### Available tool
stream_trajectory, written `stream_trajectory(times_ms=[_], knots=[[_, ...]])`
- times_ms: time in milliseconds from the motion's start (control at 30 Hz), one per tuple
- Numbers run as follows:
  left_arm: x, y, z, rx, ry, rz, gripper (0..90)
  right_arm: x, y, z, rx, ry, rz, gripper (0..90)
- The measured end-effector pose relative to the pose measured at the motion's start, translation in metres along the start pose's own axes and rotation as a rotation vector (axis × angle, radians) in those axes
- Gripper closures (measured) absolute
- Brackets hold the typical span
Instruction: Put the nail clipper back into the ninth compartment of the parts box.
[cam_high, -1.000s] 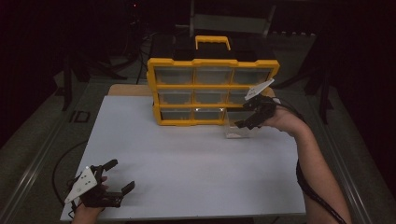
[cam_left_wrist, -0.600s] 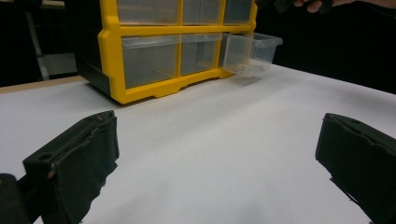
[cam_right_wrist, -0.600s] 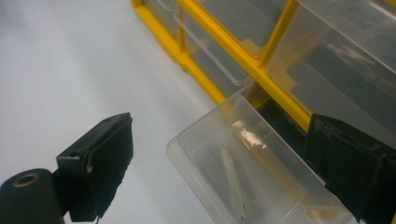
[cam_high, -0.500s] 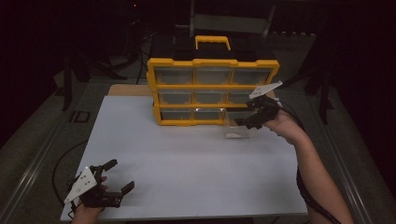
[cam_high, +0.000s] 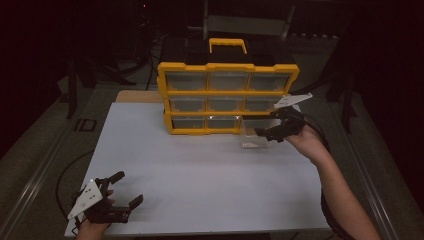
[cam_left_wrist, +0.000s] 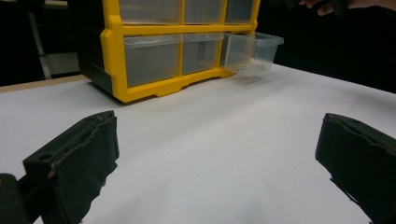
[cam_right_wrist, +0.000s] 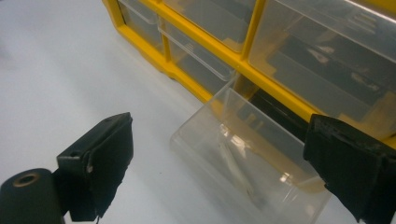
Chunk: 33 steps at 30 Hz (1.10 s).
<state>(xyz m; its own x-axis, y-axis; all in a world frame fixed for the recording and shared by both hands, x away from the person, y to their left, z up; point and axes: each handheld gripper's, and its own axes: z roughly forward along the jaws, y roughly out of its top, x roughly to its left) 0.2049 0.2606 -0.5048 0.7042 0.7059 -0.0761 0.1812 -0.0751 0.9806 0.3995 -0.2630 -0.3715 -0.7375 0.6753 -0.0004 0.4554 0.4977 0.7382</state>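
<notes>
While the left gripper (cam_high: 112, 197) rests near the table's (cam_high: 210, 170) front left corner in the high view, jaws spread wide and empty, the right gripper (cam_high: 272, 129) sits just off the lower right corner of the yellow organizer (cam_high: 227, 97), beside the clear drawer (cam_high: 255, 137) that stands pulled out of the bottom right slot. Compared with a second ago, the right hand has shifted slightly outward and the drawer appears a little farther out; the left gripper has not moved. Left gripper view: both black jaws are far apart over bare white surface, nothing between them; the organizer (cam_left_wrist: 140, 51) stands well ahead, and the drawer (cam_left_wrist: 250, 51) juts from its bottom row, front end hanging just above the table. Right gripper view: jaws wide apart, gripping nothing; the drawer (cam_right_wrist: 243, 154) lies between and beyond them, looks empty, its rear still inside the frame (cam_right_wrist: 224, 56). Judgement: the drawer has been drawn open and let go, so the opening step is largely done; whether it is to come out fully or be filled cannot be told.
</notes>
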Motion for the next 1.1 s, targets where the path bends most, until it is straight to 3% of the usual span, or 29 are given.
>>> stream_trajectory(times_ms=[200,500,833,1100], knots=[[0.000,0.000,-0.001,-0.001,0.002,-0.001,0.1,0.003,-0.012,-0.006,-0.019,-0.014,0.016,8.6],[0.000,0.000,-0.001,-0.003,0.000,-0.003,0.1,0.012,-0.040,-0.015,-0.089,-0.014,0.037,8.7],[0.000,0.000,0.000,-0.003,-0.003,-0.001,0.1,0.025,-0.070,-0.017,-0.098,-0.036,0.017,8.6],[-0.001,0.000,0.000,-0.003,-0.003,-0.002,0.0,0.031,-0.092,-0.016,-0.110,-0.036,0.036,8.7]])
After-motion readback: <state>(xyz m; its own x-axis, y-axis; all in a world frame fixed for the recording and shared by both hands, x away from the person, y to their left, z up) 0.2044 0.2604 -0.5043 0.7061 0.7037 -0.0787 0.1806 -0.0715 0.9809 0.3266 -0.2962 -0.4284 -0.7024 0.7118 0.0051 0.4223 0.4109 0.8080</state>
